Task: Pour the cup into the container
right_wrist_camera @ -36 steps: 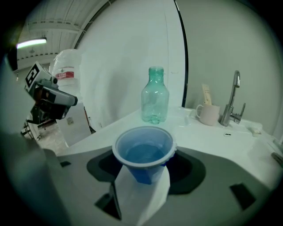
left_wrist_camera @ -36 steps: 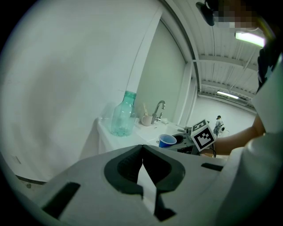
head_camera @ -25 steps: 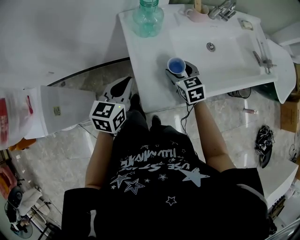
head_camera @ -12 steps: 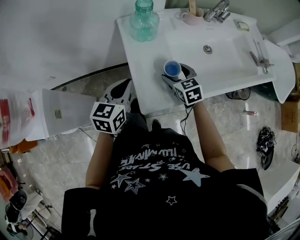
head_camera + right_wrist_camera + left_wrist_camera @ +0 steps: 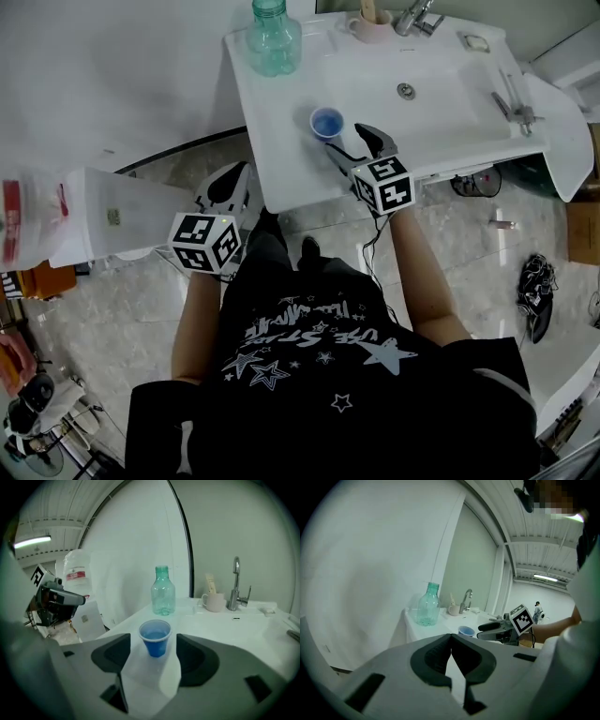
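While I watch, right gripper [image 5: 357,142]: spread jaws closing, blue cup [image 5: 155,639] just ahead, untouched
Left gripper [image 5: 450,637]: jaws pressed together

The left gripper [image 5: 451,641] has fingers together; the right gripper [image 5: 346,138], empty, closes its fingers.

Left gripper [image 5: 451,638]: jaws stood together at the tips, nothing between them.
Fingers [image 5: 429,658]: dark pads met at the top, with a narrow slit below.
Bottle [image 5: 428,606]: clear green, upright on the white counter [image 5: 436,629], beyond the fingers and left of their line.
Cup [image 5: 466,631]: blue, upright, just beyond the fingertips, slightly right.
Right gripper [image 5: 483,627]: right of the fingertips, jaws closing; cup sat just off its tips, apparently untouched.
Faucet [image 5: 466,601] and mug [image 5: 453,610]: farther beyond the fingertips, behind the cup.
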`<control>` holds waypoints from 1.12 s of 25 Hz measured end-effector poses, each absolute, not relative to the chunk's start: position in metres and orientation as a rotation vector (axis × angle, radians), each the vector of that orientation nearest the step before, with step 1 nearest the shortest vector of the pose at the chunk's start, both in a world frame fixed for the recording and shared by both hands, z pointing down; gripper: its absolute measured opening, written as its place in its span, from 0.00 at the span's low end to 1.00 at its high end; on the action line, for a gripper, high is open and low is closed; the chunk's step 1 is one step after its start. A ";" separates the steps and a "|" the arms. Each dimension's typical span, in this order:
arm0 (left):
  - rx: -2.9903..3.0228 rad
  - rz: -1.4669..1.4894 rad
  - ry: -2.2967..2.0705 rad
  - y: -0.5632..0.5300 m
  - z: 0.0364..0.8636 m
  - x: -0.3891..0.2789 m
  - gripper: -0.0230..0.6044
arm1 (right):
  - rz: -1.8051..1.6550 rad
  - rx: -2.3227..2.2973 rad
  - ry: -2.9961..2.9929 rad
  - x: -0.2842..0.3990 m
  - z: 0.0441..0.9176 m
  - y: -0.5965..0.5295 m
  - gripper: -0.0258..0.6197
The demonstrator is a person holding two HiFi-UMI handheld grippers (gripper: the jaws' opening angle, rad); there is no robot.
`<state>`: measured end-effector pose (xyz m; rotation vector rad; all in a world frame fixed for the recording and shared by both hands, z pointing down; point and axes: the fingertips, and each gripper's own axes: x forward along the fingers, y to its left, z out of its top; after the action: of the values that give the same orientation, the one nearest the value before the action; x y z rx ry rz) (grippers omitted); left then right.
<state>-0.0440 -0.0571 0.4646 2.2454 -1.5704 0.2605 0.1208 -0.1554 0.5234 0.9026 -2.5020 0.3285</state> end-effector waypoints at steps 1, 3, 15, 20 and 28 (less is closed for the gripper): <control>2.239 0.260 -1.576 -0.053 0.465 -0.042 0.06 | 0.334 0.913 -2.515 0.124 0.518 -0.153 0.49; 2.237 0.267 -1.572 -0.046 0.467 -0.037 0.06 | 0.348 0.947 -2.534 0.131 0.509 -0.149 0.40; 2.287 0.278 -1.493 -0.045 0.464 -0.019 0.06 | 0.299 1.261 -2.554 0.174 0.474 -0.144 0.05; 2.314 0.280 -1.440 -0.026 0.465 -0.022 0.06 | 0.290 1.308 -2.495 0.173 0.473 -0.119 0.05; 2.377 0.261 -1.347 0.014 0.461 -0.024 0.06 | 0.259 1.381 -2.446 0.169 0.459 -0.061 0.05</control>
<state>-0.0241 0.0136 0.4614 2.3773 -1.3469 0.2614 0.1692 -0.0612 0.4588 1.3810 -2.4463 0.2593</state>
